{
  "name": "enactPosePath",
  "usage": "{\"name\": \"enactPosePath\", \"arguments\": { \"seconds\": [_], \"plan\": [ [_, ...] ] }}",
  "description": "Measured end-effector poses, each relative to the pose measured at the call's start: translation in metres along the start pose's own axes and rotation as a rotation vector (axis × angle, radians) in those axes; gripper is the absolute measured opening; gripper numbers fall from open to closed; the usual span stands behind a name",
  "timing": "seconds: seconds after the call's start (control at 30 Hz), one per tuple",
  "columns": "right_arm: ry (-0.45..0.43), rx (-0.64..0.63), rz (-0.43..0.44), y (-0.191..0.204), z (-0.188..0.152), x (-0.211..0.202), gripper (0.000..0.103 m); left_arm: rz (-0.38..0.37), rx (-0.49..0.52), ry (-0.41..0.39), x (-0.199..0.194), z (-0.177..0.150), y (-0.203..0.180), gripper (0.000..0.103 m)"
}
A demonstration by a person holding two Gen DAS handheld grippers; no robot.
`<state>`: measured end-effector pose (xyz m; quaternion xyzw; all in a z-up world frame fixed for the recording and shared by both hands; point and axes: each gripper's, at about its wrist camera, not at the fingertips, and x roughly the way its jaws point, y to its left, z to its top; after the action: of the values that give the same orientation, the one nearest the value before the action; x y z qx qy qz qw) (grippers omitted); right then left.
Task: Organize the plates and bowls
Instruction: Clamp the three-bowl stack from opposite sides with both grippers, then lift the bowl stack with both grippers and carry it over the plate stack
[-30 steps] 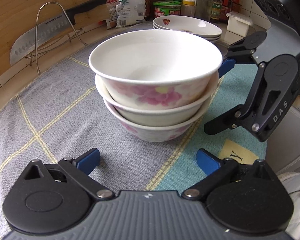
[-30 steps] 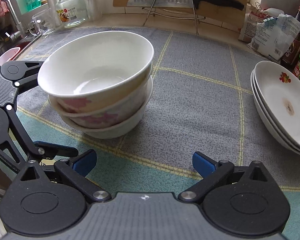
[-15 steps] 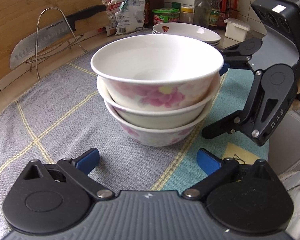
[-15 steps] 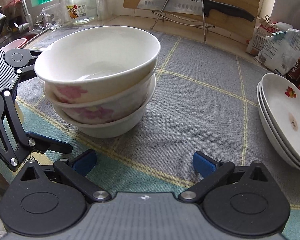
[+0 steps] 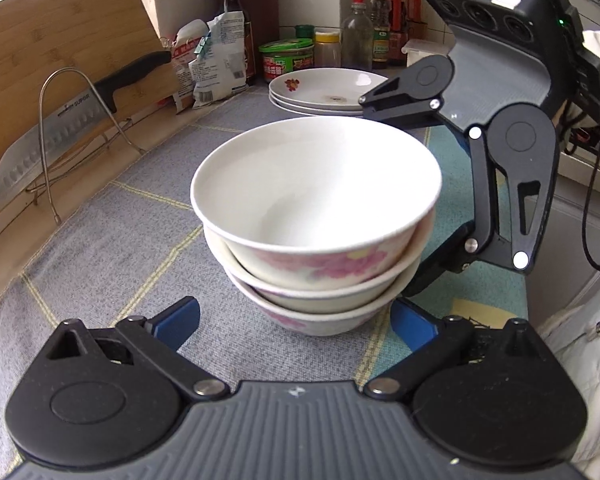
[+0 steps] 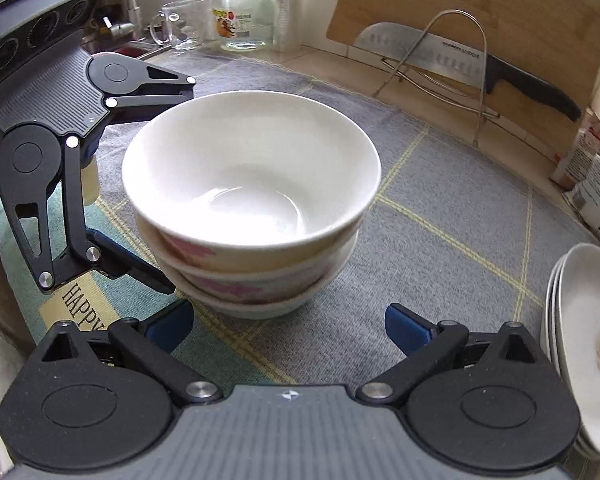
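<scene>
Three white bowls with pink flowers (image 5: 316, 216) stand stacked on a grey and teal cloth mat (image 5: 112, 240). My left gripper (image 5: 296, 324) reaches the stack from the near side. Its jaws are closing, the bottom bowl sits between the blue pads (image 5: 180, 322), and neither pad presses on it. My right gripper (image 6: 290, 328) is open, low by the same stack (image 6: 252, 200) from the other side, its pads apart from the bowl. Each view shows the other gripper's black linkage (image 5: 516, 152) beside the bowls. A stack of white plates (image 5: 324, 92) lies farther off on the mat.
A wire rack holding a cleaver (image 5: 60, 132) leans on a bamboo board (image 5: 60, 40) at the mat's edge. Bags, jars and bottles (image 5: 288, 56) stand behind the plates (image 6: 592, 352). A glass jar (image 6: 244, 16) and mug sit near a sink. A white sleeve (image 5: 580, 360) is close by.
Both grippers have rolled and come closer to the bowl stack, which now fills more of each view. The right gripper's fingers now straddle the stack's side. The bowls stayed in place.
</scene>
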<state>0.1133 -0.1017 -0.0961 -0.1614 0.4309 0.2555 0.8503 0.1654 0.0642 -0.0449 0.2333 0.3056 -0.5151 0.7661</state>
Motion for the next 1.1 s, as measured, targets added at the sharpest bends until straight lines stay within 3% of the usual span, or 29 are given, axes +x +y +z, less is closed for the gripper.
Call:
{"name": "enactPosePath", "arguments": {
  "seconds": [0.3,0.63,0.8,1.1],
  "plan": [
    [0.023,-0.12,0.114,-0.01,0.018,0.002,0.102,-0.079,0.03,0.011,0.001,0.005,0.008,0.094],
    [0.047,-0.182,0.21,-0.017,0.024,0.004,0.094,-0.124,0.044,0.02,0.004,0.007,0.01,0.092],
    [0.048,-0.201,0.229,-0.016,0.026,0.004,0.089,-0.137,0.064,0.025,0.006,0.009,0.009,0.09],
    [0.049,-0.225,0.235,-0.017,0.027,0.006,0.09,-0.15,0.078,0.031,0.006,0.011,0.007,0.088]
  ]
}}
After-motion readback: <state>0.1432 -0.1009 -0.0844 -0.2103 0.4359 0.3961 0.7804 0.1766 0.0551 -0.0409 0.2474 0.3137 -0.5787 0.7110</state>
